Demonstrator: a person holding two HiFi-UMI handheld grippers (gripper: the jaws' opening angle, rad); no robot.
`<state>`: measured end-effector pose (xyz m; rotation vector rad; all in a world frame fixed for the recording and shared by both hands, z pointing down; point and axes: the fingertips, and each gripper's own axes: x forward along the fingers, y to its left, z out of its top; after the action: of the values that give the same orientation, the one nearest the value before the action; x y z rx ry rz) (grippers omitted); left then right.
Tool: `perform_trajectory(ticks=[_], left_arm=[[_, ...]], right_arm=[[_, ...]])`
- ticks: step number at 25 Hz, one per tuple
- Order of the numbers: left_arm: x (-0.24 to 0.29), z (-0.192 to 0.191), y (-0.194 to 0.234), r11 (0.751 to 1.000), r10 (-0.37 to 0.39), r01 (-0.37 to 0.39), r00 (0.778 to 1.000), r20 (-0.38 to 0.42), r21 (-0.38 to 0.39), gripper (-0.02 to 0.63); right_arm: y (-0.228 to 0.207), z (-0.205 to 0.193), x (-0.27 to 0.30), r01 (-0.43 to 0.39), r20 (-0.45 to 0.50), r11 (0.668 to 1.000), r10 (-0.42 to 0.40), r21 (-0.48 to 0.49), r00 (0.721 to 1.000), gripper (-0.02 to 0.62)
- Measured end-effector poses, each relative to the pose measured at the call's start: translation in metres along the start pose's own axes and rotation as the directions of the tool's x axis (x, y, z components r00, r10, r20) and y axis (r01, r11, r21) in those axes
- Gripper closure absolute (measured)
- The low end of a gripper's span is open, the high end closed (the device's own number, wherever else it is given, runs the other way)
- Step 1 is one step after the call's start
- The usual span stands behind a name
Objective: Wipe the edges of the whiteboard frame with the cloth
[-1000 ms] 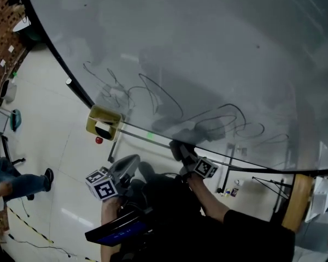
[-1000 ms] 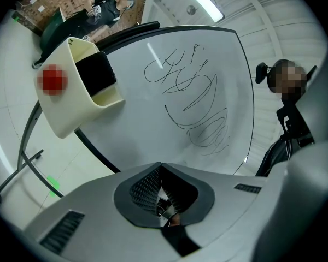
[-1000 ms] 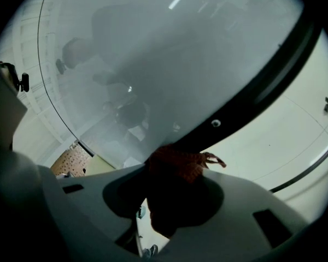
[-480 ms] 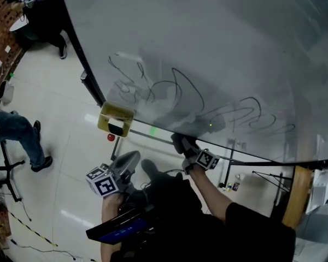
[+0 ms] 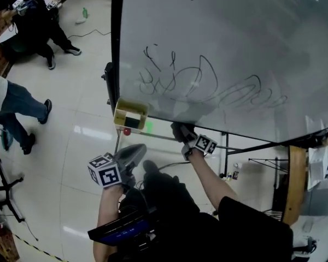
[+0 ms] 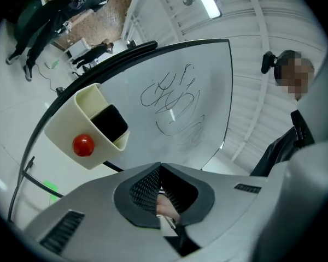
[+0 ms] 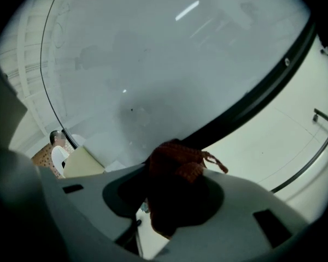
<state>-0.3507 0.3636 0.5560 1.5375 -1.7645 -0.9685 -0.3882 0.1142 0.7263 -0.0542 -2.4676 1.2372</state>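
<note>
The whiteboard (image 5: 224, 42) bears dark scribbles and has a black frame (image 5: 116, 42). My right gripper (image 5: 179, 130) is shut on a dark reddish cloth (image 7: 177, 165) and holds it against the frame's bottom edge (image 7: 251, 105), a little right of the lower left corner. The cloth bulges out between the jaws. My left gripper (image 5: 135, 149) hangs lower and to the left, off the board, with its jaws shut (image 6: 160, 168) and nothing between them. It points up at the board's corner.
A cream holder (image 5: 131, 114) with a red ball (image 5: 127, 131) beneath it hangs at the board's lower left corner, just left of the cloth. The stand's metal legs (image 5: 227, 156) run under the board. People (image 5: 16, 105) stand on the tiled floor at left.
The head view has swung, so the board's left edge now stands upright. My right gripper with the cloth sits closer to the cream holder along the bottom edge. People at left have moved.
</note>
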Motion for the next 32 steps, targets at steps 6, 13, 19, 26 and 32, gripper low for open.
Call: perform_trajectory(ticks=[6,13,19,26,32], left_arm=[[0.003,-0.012,-0.008,0.999,-0.044,0.043,0.997,-0.065,-0.019,0.615],[0.008,-0.004,-0.001,0.999,-0.026,0.024,0.997,-0.076,-0.027,0.615],[0.011,0.007,0.014,0.999,0.018,-0.02,0.997,-0.073,-0.032,0.615],[0.009,0.012,0.015,0.999,-0.027,0.023,0.994,-0.107,-0.043,0.615],[-0.01,0.021,0.022,0.993,-0.117,0.108,0.976,-0.184,-0.055,0.615]], right_arm=[[0.007,-0.009,0.006,0.035,-0.018,0.999,-0.035,0.003,0.999,0.453],[0.032,-0.011,0.021,-0.053,0.003,0.999,0.053,-0.01,0.999,0.453],[0.028,-0.024,0.033,-0.078,0.002,0.997,0.078,0.006,0.997,0.453],[0.041,-0.035,0.048,-0.109,0.012,0.994,0.109,0.008,0.994,0.453],[0.038,-0.037,0.051,-0.02,0.06,1.0,0.018,0.023,0.998,0.453]])
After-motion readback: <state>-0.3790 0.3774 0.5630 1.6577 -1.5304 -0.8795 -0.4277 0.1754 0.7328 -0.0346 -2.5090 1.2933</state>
